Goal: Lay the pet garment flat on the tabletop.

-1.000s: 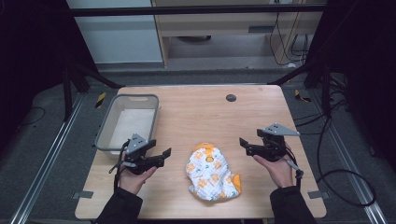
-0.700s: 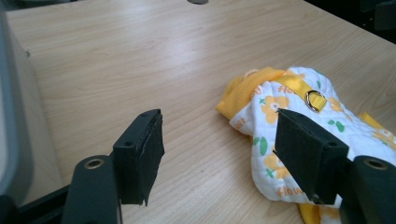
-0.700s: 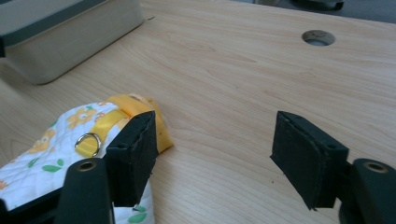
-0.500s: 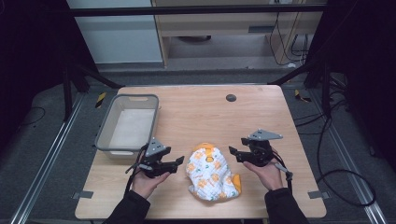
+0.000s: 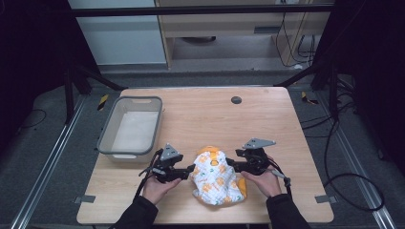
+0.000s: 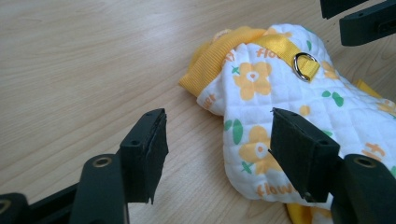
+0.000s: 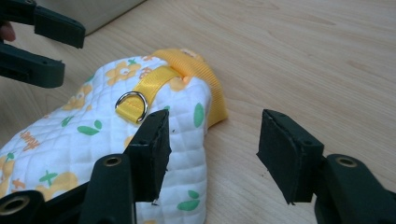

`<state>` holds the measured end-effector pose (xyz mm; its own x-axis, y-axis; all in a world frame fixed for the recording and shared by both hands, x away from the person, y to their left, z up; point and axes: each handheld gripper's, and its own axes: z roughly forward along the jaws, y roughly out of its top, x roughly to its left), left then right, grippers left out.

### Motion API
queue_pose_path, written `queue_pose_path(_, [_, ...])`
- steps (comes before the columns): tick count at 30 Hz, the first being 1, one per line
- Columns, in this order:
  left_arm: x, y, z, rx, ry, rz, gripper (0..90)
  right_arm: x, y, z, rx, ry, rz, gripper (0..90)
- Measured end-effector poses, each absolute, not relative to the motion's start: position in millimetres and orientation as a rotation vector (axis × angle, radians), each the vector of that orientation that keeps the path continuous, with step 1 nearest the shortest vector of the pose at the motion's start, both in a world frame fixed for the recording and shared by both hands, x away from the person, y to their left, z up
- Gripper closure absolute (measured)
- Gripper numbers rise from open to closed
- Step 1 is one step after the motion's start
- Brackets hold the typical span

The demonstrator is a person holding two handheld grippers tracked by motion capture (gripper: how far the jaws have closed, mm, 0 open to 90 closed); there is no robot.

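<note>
A lab or test bay: a bare wooden table (image 5: 205,114) stands on grey carpet inside a black metal frame (image 5: 200,9), with floor rails (image 5: 47,162), loose cables (image 5: 348,181) and tape marks (image 5: 102,101) around it, and cabinets (image 5: 224,28) behind.

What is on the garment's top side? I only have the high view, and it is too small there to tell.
Observer: A yellow strap with a metal D-ring is sewn across the quilted garment.
Operator: Is the left gripper gripping it?
Observer: No. The left gripper has been closing, but its pads press on nothing; the garment's edge lies between the jaws.
Operator: And the right one?
Observer: The right gripper has also been closing and is open; one jaw is over the fabric, the other over bare table.
</note>
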<state>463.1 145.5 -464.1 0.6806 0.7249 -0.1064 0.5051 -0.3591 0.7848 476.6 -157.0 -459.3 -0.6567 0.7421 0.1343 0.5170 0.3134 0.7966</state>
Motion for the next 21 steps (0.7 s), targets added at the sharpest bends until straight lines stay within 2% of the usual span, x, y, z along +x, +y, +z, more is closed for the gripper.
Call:
queue_pose_path(10, [466.5, 136.3, -474.6, 2.093, 0.929, 0.276, 45.2, 477.2, -148.9, -468.2, 1.137, 2.394, 1.264, 51.5])
queue_pose_path(18, [467.2, 133.4, -481.4, 2.103, 0.925, 0.197, 62.2, 479.0, -145.1, -473.5, 1.136, 2.453, 1.277, 63.0])
queue_pose_path(21, [467.1, 132.7, -483.2, 2.115, 0.927, 0.174, 70.3, 479.2, -143.8, -474.9, 1.13, 2.478, 1.274, 72.3])
